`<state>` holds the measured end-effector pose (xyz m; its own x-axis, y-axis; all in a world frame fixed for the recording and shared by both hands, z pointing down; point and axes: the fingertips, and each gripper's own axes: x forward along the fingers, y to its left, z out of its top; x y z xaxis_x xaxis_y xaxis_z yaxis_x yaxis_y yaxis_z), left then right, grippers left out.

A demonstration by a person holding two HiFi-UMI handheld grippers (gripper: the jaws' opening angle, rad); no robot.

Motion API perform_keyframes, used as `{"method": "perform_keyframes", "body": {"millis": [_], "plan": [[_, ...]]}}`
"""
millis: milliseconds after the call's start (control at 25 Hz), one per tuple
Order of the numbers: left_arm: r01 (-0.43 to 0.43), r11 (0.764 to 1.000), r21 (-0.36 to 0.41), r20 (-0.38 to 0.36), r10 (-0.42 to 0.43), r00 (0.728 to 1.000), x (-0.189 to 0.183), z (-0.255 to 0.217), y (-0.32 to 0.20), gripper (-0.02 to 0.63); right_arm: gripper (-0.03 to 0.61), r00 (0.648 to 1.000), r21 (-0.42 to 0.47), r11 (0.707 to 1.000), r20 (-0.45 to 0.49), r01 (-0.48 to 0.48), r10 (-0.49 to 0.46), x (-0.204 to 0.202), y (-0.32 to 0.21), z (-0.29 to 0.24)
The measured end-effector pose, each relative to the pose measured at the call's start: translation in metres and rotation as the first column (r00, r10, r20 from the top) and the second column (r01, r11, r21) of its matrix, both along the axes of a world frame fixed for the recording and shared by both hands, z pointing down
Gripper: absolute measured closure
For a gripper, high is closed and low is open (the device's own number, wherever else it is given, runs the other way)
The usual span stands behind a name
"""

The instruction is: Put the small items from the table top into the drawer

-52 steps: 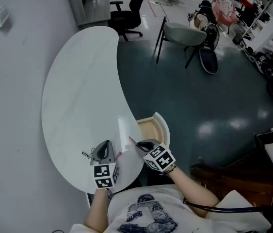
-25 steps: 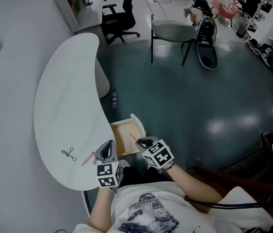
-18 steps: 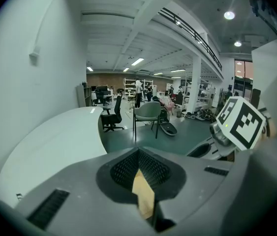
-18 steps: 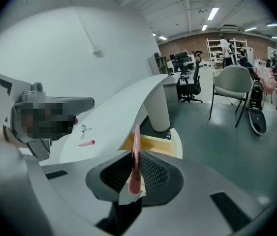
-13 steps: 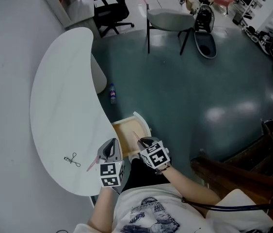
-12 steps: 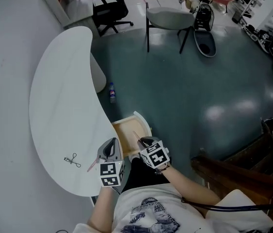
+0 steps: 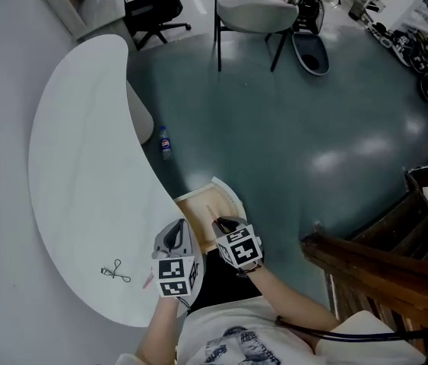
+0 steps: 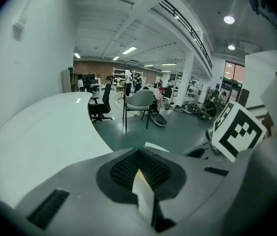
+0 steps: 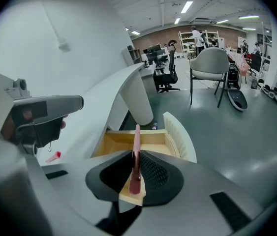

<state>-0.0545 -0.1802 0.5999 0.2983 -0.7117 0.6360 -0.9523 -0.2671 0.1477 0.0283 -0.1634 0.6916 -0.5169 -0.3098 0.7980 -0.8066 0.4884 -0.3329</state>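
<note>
While right gripper (image 7: pixel 220 223) clamps a pink stick (image 9: pixel 136 149), closed left gripper (image 7: pixel 174 233) overhangs white table (image 7: pixel 77 150).

Drawer (image 7: pixel 198 213) right of table (image 7: pixel 77 150); curler (image 7: pixel 115 272), perhaps, on it.

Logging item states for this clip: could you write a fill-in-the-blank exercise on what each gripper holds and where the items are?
1. The right gripper is shut on a slim stick whose colour is ____.
2. Ahead of it, the wooden drawer stands ____.
3. The metal tool lies on the white ____.
4. Between its shut jaws, the left gripper holds ____.
Missing words: pink; open; table; nothing.
</note>
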Motion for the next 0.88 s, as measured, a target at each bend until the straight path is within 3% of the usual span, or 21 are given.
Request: {"method": "perform_keyframes", "body": {"millis": [560,880], "plan": [[0.000,1.000,-0.028,-0.051,-0.001,0.999,-0.015,0.035,-0.019,0.594,0.514,0.985,-0.052,0.987,-0.081,-0.153,0.149,-0.010,-0.021,0.075],[0.001,0.999,-0.035,-0.053,-0.003,0.999,-0.019,0.044,-0.024,0.594,0.513,0.974,-0.074,0.983,-0.165,-0.169,0.155,-0.013,-0.033,0.114]]}}
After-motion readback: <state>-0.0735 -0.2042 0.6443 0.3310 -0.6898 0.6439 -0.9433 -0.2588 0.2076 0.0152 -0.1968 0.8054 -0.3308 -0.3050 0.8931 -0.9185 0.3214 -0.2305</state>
